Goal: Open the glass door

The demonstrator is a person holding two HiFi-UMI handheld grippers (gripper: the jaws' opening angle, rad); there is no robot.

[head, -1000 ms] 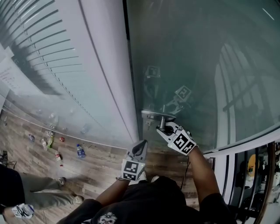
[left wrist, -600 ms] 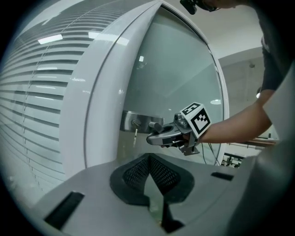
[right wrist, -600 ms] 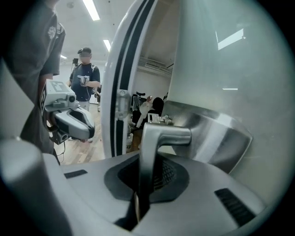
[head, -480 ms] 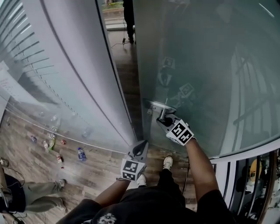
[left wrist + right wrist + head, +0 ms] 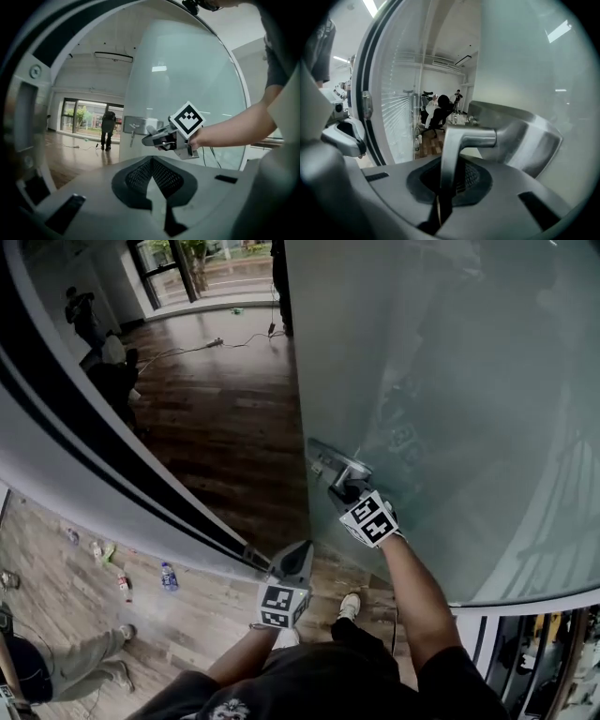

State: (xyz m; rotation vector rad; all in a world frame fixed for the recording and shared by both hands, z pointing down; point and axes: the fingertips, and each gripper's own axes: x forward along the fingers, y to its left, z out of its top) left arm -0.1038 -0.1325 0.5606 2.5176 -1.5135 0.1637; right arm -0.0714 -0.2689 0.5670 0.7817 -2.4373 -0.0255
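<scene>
1. The right gripper is clamped on the brushed-metal lever handle. The lever's shaft runs down between the dark ribbed pads, which press it from both sides.
2. Just beyond that gripper's tip, the handle joins a rectangular steel lock plate set at the door's edge.
3. The tall frosted glass door rises beyond and to the right of the right gripper. It stands swung away from its frame, with a wide gap to the left of its edge.
4. The left gripper sits lower and to the left of the right one, near it but apart. Its jaws are pressed together with nothing between them, it touches nothing, and it points toward the doorway.
5. Just left of the left gripper runs the white door frame with a dark strip.
6. Through the gap, beyond both grippers, lies a dark wooden floor. A person stands far back on it, near bright windows.
7. Well to the left of the left gripper, small bottles stand on a paler plank floor. Another person's trouser leg and shoe show below them.
</scene>
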